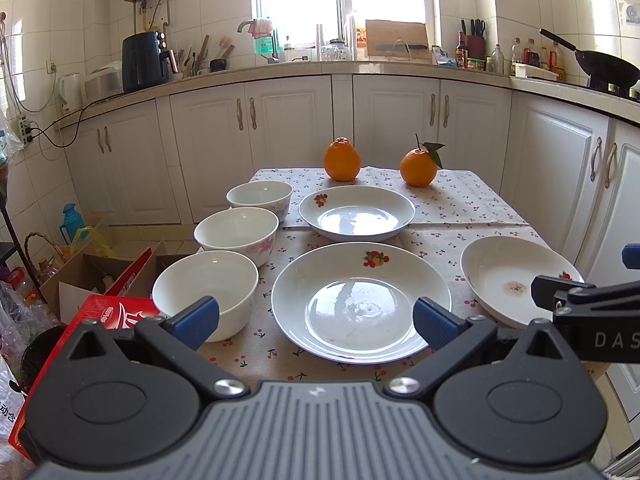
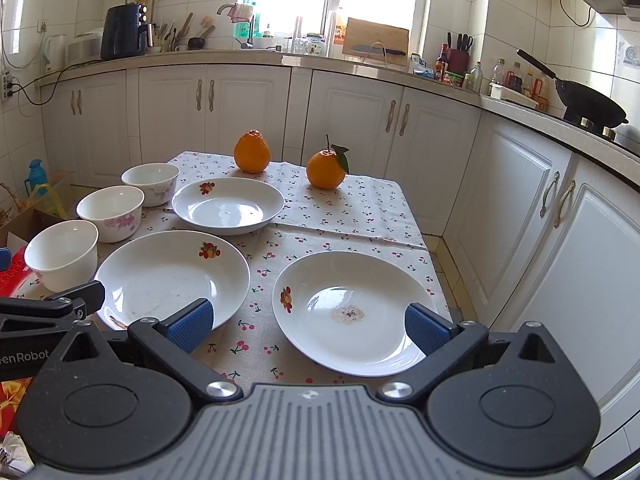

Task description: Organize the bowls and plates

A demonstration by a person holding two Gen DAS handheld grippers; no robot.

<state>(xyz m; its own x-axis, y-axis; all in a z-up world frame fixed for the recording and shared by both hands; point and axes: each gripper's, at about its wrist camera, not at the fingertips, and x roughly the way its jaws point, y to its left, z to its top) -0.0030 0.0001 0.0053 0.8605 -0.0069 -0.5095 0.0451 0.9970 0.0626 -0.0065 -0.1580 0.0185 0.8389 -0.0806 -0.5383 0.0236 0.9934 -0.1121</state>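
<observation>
Here, both claws (image 1: 316, 322) (image 2: 309, 326) agape over glossy round plates (image 1: 360, 300), empty.

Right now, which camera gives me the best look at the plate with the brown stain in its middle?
The right wrist view: the stained plate lies whole between the open right gripper, stain and fruit print clear. In the left wrist view that plate sits at the right edge, partly hidden behind the other gripper's body.

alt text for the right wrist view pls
The right tool hangs open over a cherry-print tablecloth, above a stained plate. Left of it sit two more plates, three bowls in a row, and two oranges behind.
</observation>
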